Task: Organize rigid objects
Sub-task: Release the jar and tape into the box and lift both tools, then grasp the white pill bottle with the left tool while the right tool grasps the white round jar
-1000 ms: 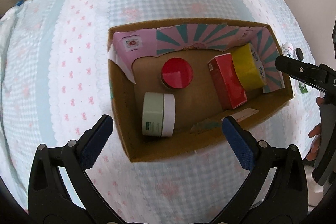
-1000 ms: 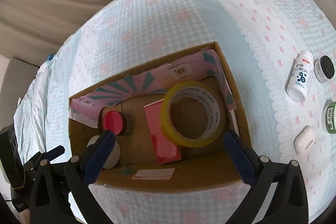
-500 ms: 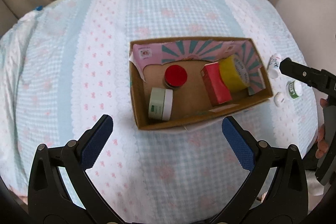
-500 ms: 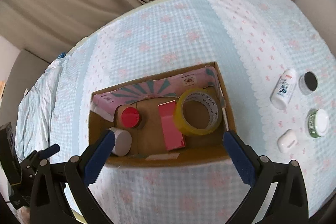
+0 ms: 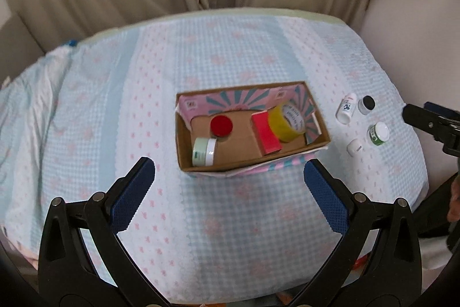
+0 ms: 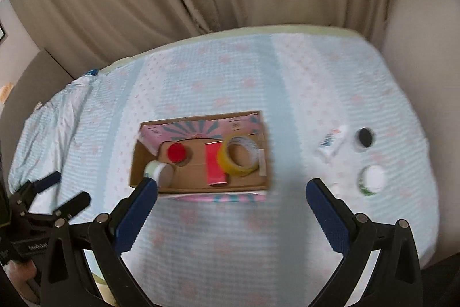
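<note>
Cardboard box (image 5: 247, 163) sat mid-bedspread (image 5: 230, 53), holding red-lidded jar (image 5: 221, 126), green jar (image 5: 204, 152), red carton (image 5: 266, 136) and yellow tape roll (image 5: 286, 121); right of box lay white bottle (image 5: 347, 111), black-lidded jar (image 5: 366, 104), green-labelled jar (image 5: 379, 133) and white case (image 5: 355, 147); left gripper (image 5: 229, 186) and right gripper (image 6: 231, 202), both spread wide and empty, hovered nearer than box

Blurred white bottle (image 6: 330, 143) label; right gripper (image 5: 425, 123) cut off at frame edge

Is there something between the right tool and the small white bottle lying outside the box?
Nothing visible. The right tool is open above bare cloth, and the white bottle lies on the cloth to the right of the cardboard box, with only cloth between them.
</note>
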The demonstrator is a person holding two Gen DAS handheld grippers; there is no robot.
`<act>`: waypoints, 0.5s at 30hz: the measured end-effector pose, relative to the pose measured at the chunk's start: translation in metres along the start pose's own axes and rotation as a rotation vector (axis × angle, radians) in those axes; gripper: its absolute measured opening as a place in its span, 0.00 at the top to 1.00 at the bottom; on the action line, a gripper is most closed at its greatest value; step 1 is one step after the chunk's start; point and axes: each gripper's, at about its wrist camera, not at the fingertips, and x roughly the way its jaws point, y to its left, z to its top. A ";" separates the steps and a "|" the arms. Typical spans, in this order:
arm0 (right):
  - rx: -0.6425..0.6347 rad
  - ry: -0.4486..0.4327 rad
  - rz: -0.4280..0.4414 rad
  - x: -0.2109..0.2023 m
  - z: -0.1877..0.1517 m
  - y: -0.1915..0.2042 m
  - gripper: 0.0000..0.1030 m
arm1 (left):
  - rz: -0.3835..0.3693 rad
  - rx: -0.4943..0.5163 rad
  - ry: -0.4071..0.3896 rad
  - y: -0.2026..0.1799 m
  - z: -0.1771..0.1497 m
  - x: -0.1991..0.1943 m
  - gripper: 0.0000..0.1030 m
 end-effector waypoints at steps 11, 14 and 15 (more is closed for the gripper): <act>0.006 -0.057 -0.094 -0.068 -0.012 -0.111 0.00 | 0.052 0.017 -0.113 -0.116 0.030 -0.038 0.00; -0.006 -0.034 -0.112 -0.070 -0.014 -0.149 0.00 | 0.047 0.002 -0.119 -0.152 0.040 -0.035 0.00; -0.003 -0.027 -0.107 -0.070 -0.015 -0.162 0.00 | 0.050 0.003 -0.119 -0.160 0.042 -0.034 0.00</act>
